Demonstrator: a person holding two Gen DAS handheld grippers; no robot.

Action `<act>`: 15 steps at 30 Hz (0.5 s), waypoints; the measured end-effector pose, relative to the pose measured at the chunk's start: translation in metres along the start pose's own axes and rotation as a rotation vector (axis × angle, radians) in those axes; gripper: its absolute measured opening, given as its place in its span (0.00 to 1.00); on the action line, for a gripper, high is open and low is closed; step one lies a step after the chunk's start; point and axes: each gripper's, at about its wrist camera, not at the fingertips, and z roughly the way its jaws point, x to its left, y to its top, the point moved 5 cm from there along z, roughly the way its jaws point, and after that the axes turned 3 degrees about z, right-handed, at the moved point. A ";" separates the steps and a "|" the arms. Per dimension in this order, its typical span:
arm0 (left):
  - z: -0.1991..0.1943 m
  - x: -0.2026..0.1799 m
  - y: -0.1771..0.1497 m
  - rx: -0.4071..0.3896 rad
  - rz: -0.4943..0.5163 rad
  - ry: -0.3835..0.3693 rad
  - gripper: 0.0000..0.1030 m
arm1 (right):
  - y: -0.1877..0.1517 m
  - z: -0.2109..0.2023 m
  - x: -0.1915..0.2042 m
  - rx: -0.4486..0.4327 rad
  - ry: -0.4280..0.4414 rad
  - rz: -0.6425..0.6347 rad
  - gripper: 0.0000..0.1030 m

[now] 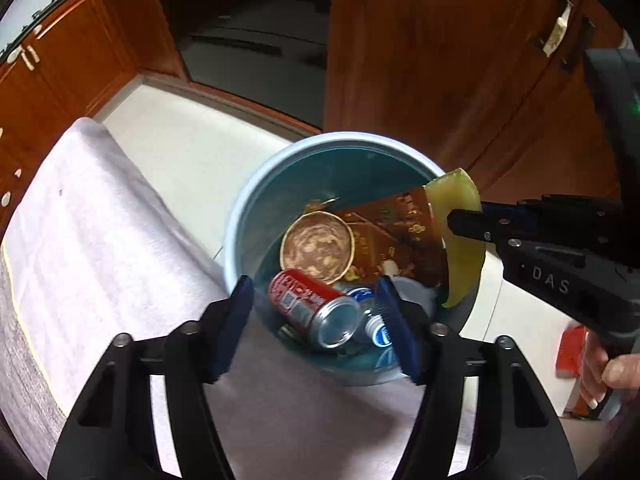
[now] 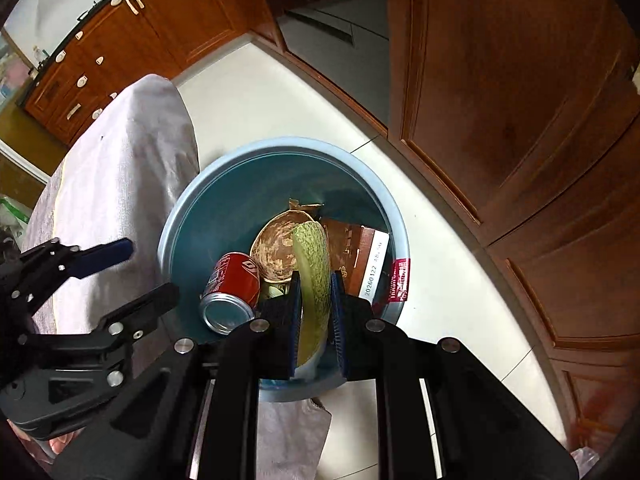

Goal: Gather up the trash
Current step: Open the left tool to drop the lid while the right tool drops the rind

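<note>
A curved green melon rind is clamped between the narrow pads of the right tool, above the round light-blue plastic bin. Inside lie a red drink can, a brown paper bowl and a brown carton. The left tool stands wide, empty, over the can, beside the grey-clothed desk

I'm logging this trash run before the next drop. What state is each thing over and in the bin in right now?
Left claw: open, empty, above the bin.
Right claw: shut on the melon rind, over the bin.
Blue bin: uncovered, partly filled.
Red soda can: lying on its side inside.
Paper bowl: soiled, tilted inside.
Brown box: leaning against the wall.
Plastic bottle: capped, lying inside.
</note>
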 end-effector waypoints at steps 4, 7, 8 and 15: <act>-0.011 0.008 -0.007 -0.024 -0.023 -0.008 0.89 | 0.000 0.002 0.007 0.007 0.006 -0.020 0.14; -0.023 0.010 -0.011 -0.068 -0.033 0.002 0.96 | 0.003 -0.004 0.014 -0.010 0.025 -0.031 0.27; -0.025 0.010 -0.012 -0.074 -0.034 0.004 0.96 | 0.005 -0.009 0.017 -0.024 0.030 -0.035 0.36; -0.053 0.014 -0.027 -0.120 -0.060 0.011 0.96 | 0.001 -0.032 0.040 -0.053 0.040 -0.081 0.81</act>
